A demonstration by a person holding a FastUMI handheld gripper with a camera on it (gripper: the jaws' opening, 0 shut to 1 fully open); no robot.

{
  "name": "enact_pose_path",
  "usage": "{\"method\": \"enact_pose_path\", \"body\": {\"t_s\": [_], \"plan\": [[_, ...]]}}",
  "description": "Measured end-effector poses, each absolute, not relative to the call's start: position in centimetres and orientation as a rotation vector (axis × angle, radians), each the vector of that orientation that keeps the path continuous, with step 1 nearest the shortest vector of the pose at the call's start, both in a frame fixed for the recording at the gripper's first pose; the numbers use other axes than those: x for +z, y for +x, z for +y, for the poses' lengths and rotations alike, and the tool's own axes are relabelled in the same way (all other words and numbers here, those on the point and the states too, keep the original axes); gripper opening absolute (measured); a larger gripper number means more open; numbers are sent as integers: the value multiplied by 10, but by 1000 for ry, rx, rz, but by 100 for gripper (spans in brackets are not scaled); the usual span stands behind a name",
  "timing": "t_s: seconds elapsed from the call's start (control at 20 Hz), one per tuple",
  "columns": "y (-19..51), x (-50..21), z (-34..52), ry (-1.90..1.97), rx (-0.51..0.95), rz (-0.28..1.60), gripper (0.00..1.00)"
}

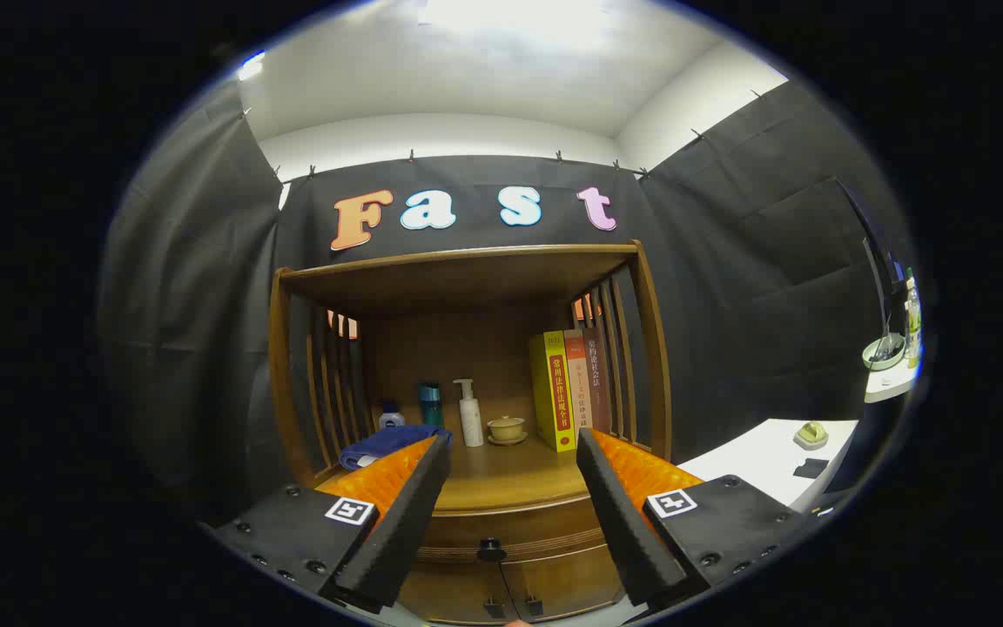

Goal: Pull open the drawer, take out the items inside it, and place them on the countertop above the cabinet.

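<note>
A wooden cabinet stands ahead, and its countertop (pixel 501 479) lies between and just beyond my fingers. Under the countertop runs the shut drawer front (pixel 545 540) with a small dark knob (pixel 491 549) in its middle, low between my fingers. Below it are two cabinet doors (pixel 554 588). My gripper (pixel 512 448) is open, its fingers wide apart with nothing between them, held a short way back from the drawer and above the knob. What is inside the drawer is hidden.
On the countertop stand a folded blue cloth (pixel 384 442), a small jar (pixel 391 416), a teal bottle (pixel 430 404), a white pump bottle (pixel 469 414), a lidded cup (pixel 507 428) and upright books (pixel 567 396). A shelf roof with slatted sides covers it. A white table (pixel 771 457) lies to the right.
</note>
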State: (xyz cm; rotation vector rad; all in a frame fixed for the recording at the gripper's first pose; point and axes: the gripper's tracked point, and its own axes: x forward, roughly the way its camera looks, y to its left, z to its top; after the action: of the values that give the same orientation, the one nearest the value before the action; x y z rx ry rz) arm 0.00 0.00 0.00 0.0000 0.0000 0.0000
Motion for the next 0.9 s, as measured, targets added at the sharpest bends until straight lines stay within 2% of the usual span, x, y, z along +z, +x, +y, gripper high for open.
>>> {"method": "enact_pose_path", "body": {"t_s": [0.9], "plan": [[-3,2,-4,6,-3,7,98]]}}
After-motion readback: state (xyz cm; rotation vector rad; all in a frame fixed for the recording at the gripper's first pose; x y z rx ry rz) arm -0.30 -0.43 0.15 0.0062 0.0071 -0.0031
